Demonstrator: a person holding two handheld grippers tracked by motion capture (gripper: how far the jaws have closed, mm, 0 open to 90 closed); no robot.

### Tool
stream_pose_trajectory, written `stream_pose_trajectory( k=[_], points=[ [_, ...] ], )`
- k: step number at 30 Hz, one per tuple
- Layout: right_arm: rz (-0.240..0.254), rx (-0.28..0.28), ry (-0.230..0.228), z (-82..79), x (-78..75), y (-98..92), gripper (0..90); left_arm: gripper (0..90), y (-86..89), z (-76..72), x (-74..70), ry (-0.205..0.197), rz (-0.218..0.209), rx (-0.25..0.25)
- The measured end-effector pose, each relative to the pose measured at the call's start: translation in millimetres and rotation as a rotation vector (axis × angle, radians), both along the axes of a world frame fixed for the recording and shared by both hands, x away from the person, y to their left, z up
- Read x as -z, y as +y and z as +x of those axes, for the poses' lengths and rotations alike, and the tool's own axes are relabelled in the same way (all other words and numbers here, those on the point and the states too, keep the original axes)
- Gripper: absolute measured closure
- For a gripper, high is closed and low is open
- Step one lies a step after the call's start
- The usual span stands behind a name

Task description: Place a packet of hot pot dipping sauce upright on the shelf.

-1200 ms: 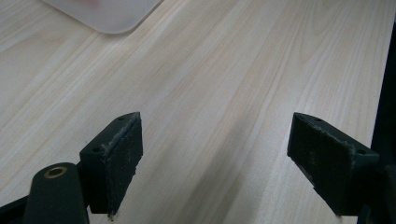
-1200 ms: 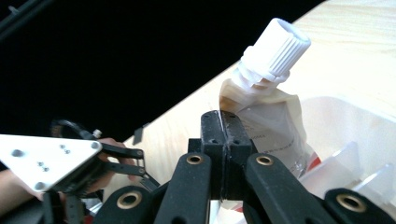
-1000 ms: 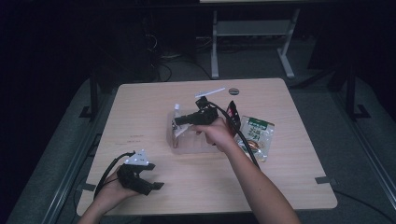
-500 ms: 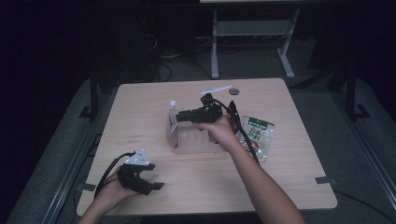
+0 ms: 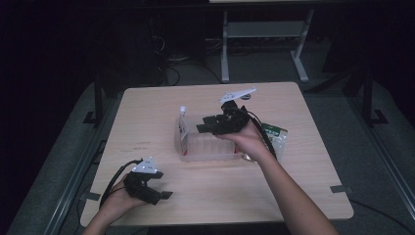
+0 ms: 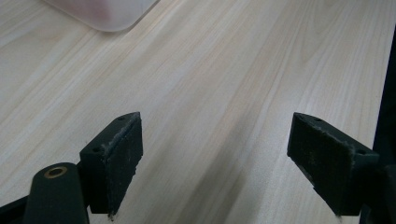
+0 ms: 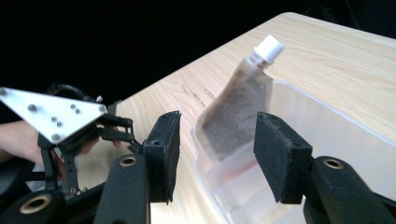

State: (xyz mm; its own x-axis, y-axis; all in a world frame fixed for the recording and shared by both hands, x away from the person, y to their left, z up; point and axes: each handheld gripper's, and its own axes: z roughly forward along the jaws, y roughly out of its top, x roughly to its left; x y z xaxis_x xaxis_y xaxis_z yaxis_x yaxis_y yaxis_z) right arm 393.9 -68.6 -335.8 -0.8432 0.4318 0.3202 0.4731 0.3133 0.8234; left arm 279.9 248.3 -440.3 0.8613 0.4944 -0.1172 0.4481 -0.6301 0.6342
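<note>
Right gripper (image 5: 201,128) lifted, fingers opening; pouch (image 5: 183,128) apparently released.

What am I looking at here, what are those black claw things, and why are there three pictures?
A person sits at a wooden table and holds a hand tool with two black jaws in each hand. One camera looks down from above; the other two ride on the tools and look along their jaws.

From above, the left gripper rests near the table's front edge, open and empty. Its own camera shows bare wood between its pads.

The right gripper hangs over a clear plastic bin in the middle of the table. Its jaws have just been opening and nothing is pinched between them. Its camera shows a spouted pouch with a white cap leaning upright against the bin's end wall, apart from the pads.

Beside the bin, under the right forearm, lies a green and white packet. So nothing is held right now.
</note>
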Motion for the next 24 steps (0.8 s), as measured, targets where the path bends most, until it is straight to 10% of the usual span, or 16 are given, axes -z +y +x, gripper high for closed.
stream_pose_trajectory(
  k=[12,24],
  points=[
    [-0.019,0.033,-0.058,-35.2,-3.6,-41.8,48.6,17.9,-1.3,-0.8,0.5,0.004,-0.017,-0.019],
    [-0.137,0.065,-0.094,-72.6,27.8,-75.1,46.0,17.9,-0.9,-0.7,0.5,0.005,-0.023,-0.033]
  ],
)
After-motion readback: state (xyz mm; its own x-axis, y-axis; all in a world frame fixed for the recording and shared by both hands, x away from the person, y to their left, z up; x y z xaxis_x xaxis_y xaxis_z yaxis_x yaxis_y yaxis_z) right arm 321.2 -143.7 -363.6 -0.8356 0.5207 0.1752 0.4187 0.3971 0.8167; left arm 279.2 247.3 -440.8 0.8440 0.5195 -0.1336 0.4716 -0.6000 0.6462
